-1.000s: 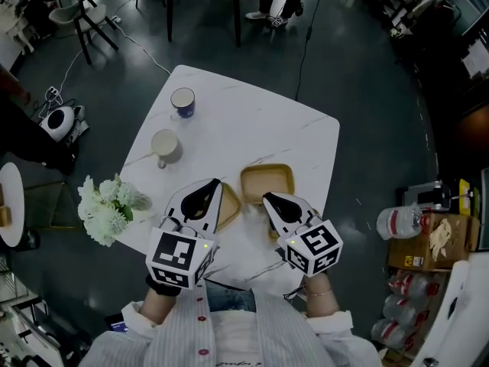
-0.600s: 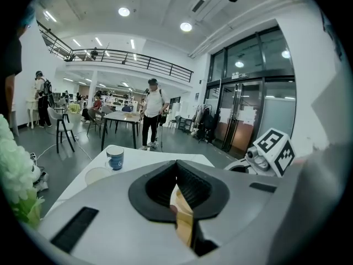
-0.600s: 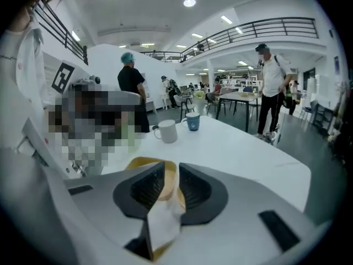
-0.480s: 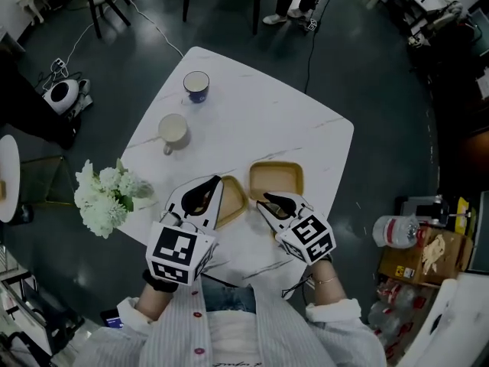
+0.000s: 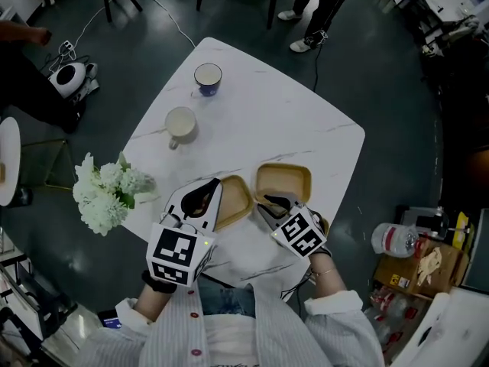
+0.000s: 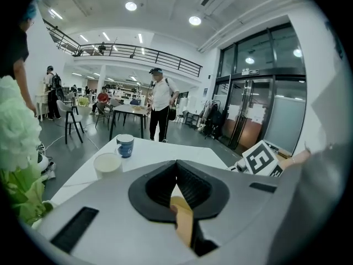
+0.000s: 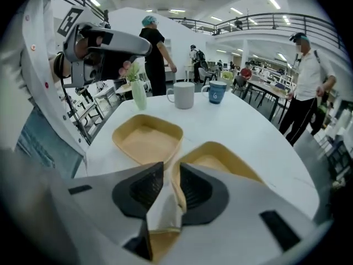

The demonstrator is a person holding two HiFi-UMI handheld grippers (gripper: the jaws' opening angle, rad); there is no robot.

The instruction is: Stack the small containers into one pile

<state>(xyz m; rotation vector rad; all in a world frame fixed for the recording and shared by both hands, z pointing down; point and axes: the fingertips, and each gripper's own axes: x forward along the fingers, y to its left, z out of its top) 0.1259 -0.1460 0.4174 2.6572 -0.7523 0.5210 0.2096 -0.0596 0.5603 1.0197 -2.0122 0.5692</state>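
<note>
Since a second ago the right gripper is reaching further forward and sitting lower, so its marker cube is showing smaller, and its tips are now meeting the near rim of the right container. Meanwhile the left gripper is holding much the same place.

In its own view, the right gripper is squeezing its jaws together on that tan rim. The wall is standing pinched between the pads, and the rest of the container is spreading ahead and to the right of the jaws on the table.

Just left of those jaws, the left container is sitting beside the right one, the two almost touching. Its other edge is meeting the tips of the left gripper. That gripper's view shows its jaws closing on a thin tan edge, with no gap showing beside it. Whether this container is resting flat or being raised, I cannot tell.

Well ahead of the left gripper, a white mug is standing, with a blue mug farther on behind it. Flowers are sitting off to that gripper's left, at the table edge. People are standing and sitting in the hall beyond.
</note>
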